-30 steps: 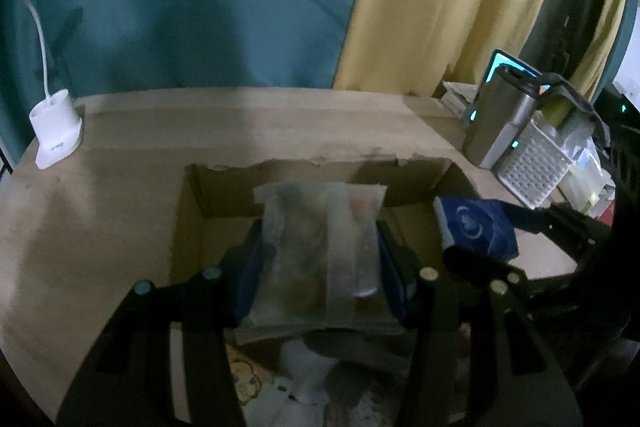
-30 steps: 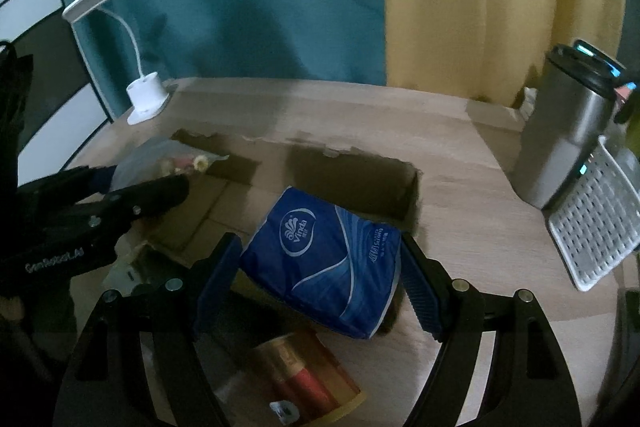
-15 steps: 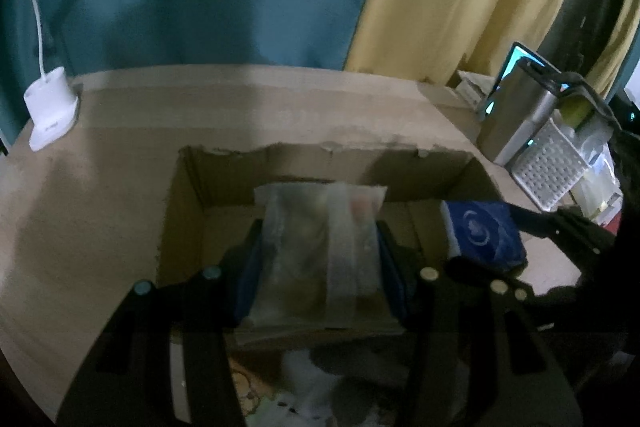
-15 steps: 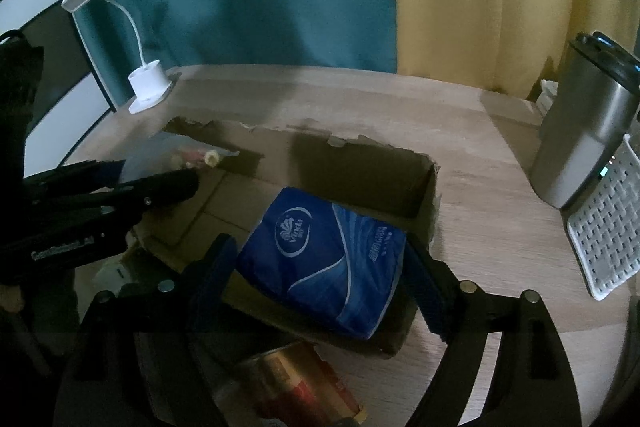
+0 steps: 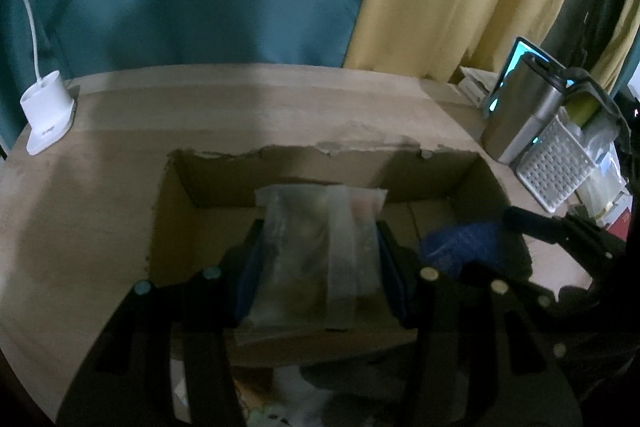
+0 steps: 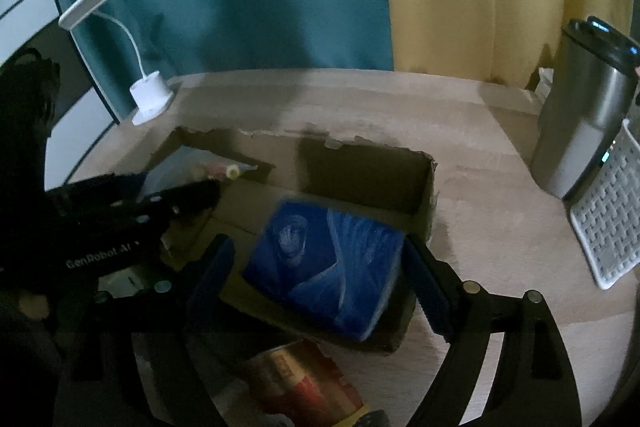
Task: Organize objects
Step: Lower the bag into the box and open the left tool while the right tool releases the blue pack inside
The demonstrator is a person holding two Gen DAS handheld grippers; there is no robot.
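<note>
An open cardboard box [image 5: 320, 151] lies on the wooden table. My left gripper [image 5: 316, 261] is shut on a clear plastic bag [image 5: 316, 247] of small items, held above the box's middle. My right gripper [image 6: 320, 277] hangs over the box's right end [image 6: 429, 195] with its jaws opening. A blue tissue pack [image 6: 328, 263] sits between them, blurred, with a gap at the left pad. In the left wrist view the blue pack [image 5: 460, 243] lies low in the box beside a dark finger of the right gripper [image 5: 560, 229]. In the right wrist view the left gripper [image 6: 160, 205] and its bag [image 6: 192, 167] show at the left.
A white desk lamp [image 5: 46, 111] stands at the table's back left. A steel tumbler [image 6: 580, 135] and a white perforated basket [image 6: 608, 211] stand to the right of the box. A red and gold can [image 6: 304, 383] lies in front of the box. Curtains hang behind.
The right jaws have spread apart and the blue pack has dropped lower into the box. Both views have shifted slightly over the box. The left gripper keeps its hold on the bag.
</note>
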